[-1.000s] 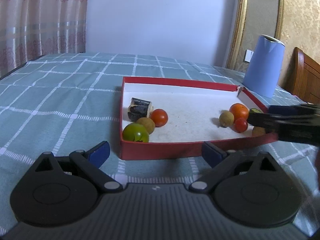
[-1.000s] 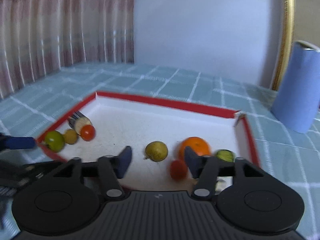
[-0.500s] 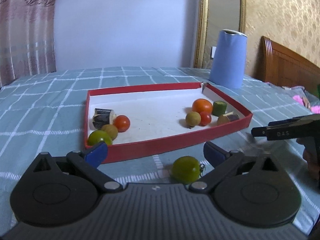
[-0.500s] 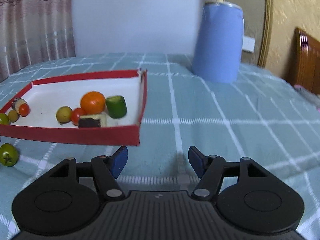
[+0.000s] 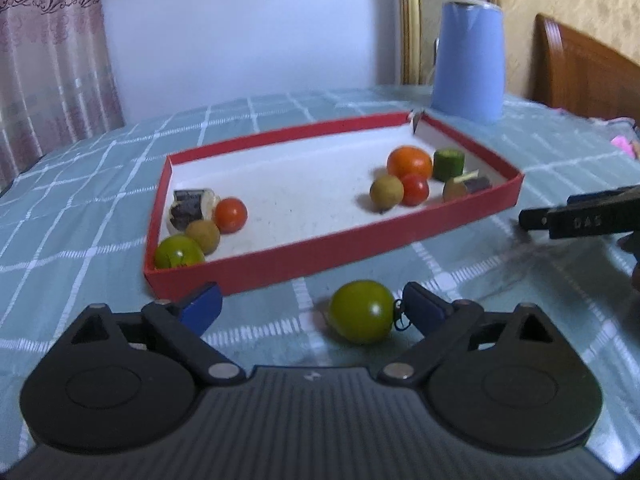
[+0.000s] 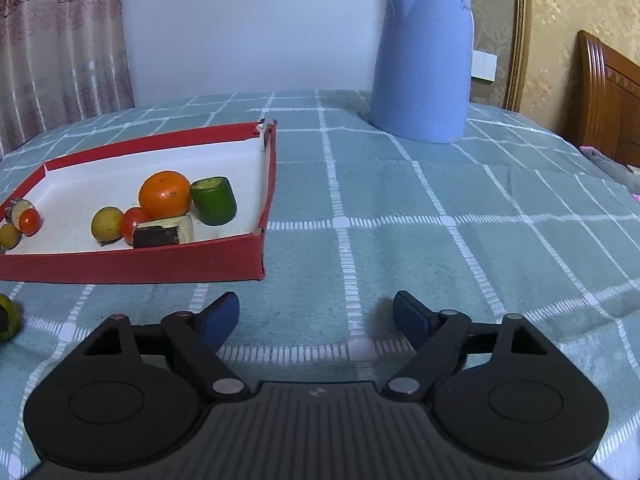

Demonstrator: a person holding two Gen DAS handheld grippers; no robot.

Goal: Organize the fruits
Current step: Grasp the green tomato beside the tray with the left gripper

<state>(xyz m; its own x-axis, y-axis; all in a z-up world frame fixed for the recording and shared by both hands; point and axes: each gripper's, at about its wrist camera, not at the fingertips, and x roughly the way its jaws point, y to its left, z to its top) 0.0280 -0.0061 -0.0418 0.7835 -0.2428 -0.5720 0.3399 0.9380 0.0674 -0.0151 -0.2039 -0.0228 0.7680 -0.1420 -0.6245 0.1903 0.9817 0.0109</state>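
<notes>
Sitting on the blue-green checked tablecloth (image 5: 80,216), just outside the near wall of the shallow red cardboard tray (image 5: 360,236), is a round green tomato (image 5: 362,311), and a second ago it was not in the left view at all. The left gripper (image 5: 310,306) has swung round and come closer to it, so the tomato now lies between the two blue fingers, close to the right-hand one. Its jaws are wide open and hold nothing. The right gripper (image 6: 316,314) was over the tray among the fruit a second ago; now it has pulled back and turned away, and it hangs over bare cloth beside the tray's corner. Its jaws are wide open too, and empty. Inside the tray one bunch sits at the left end: another green tomato (image 5: 178,253), a small brown round fruit (image 5: 204,235), a small red tomato (image 5: 230,215) and a dark cut piece (image 5: 188,208). The other bunch sits at the right end, with a big orange fruit (image 5: 409,162) and a green cut cylinder (image 5: 449,164) in it. A tall light blue jug (image 6: 424,60) stands behind. I think the left gripper is lining up to grab the loose tomato, so it can go in with the rest
</notes>
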